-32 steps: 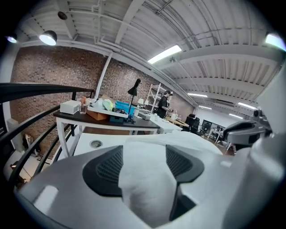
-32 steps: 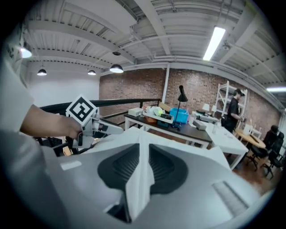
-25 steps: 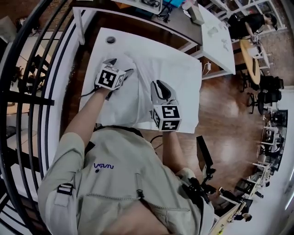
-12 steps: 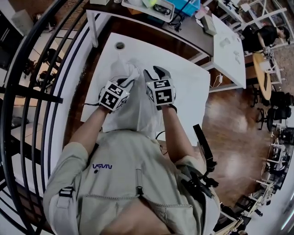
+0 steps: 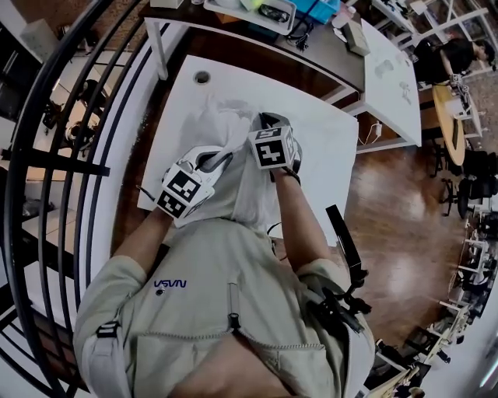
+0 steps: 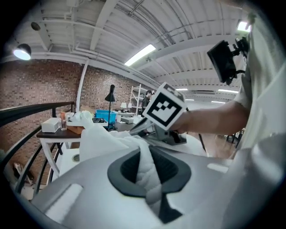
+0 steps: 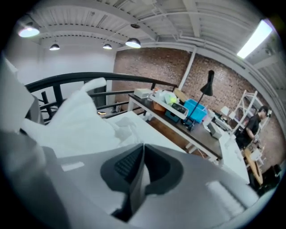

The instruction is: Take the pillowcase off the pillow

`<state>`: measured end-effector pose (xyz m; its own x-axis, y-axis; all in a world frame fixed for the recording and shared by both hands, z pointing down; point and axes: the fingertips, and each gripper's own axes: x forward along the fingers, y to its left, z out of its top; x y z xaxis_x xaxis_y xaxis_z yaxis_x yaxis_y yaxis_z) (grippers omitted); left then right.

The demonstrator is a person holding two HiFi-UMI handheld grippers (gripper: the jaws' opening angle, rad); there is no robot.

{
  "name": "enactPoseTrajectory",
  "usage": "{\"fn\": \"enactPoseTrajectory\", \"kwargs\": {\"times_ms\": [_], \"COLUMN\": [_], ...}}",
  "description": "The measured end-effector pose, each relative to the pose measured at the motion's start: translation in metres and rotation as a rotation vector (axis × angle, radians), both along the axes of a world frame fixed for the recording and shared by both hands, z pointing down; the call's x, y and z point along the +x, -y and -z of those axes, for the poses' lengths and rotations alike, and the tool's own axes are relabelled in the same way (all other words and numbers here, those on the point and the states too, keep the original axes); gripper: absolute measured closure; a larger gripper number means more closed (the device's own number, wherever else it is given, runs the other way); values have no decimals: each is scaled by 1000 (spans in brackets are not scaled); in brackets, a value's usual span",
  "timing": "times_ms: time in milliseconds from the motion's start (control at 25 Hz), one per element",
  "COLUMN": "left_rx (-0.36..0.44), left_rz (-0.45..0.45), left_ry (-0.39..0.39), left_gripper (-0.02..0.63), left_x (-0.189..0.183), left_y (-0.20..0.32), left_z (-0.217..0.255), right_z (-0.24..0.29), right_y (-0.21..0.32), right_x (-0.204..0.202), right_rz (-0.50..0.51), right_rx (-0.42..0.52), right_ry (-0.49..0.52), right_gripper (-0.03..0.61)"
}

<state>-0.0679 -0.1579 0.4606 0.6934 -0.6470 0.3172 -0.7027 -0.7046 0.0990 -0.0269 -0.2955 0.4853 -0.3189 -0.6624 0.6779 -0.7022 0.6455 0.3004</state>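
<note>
The white pillow in its pillowcase [image 5: 233,167] stands bunched up on the white table [image 5: 319,128], between my two grippers. My left gripper [image 5: 220,158] holds its near left side. In the left gripper view its jaws [image 6: 145,154] are closing, with a thick twisted fold of the pillowcase [image 6: 107,138] pinched between the pads. My right gripper [image 5: 268,122] is at the pillow's far top edge and also shows in that view [image 6: 163,134]. Its jaws [image 7: 142,152] are shut, with a thin pale fold of cloth in the seam. White fabric [image 7: 80,120] rises at its left.
A black curved railing [image 5: 47,163] runs along the left. Behind the table stands a dark desk with a blue bin [image 5: 311,12]. Another white table [image 5: 381,70] is at the right, over wood floor [image 5: 389,202]. The table has a cable hole [image 5: 202,77].
The right gripper went from the table's near edge up to the pillow's top and shut. The left gripper closed on the cloth and drew back toward the body; the flat pillow got bunched up.
</note>
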Motion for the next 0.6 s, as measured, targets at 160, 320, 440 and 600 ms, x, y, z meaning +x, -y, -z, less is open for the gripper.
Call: {"fn": "enactPoseTrajectory", "kwargs": {"times_ms": [160,320,440,600], "left_rx": [59,54,3,-77], "left_rz": [-55,-27,13,90], "left_ry": [-40,-93,-134,-147], "left_gripper": [589,589,589,584], "left_x": [3,-12,-26,-42], "left_y": [-26,-32,-18,19], "left_z": [23,27,13,-25], "right_z": [10,1,-7,-25], "right_y": [23,26,20,17], "right_x": [51,106,129,123], "right_rz": [-135,-265,-320,-310], "right_rx": [51,29,28,17], "right_ry": [-28,-19,-14,-42], "right_gripper": [568,568,568,568]}}
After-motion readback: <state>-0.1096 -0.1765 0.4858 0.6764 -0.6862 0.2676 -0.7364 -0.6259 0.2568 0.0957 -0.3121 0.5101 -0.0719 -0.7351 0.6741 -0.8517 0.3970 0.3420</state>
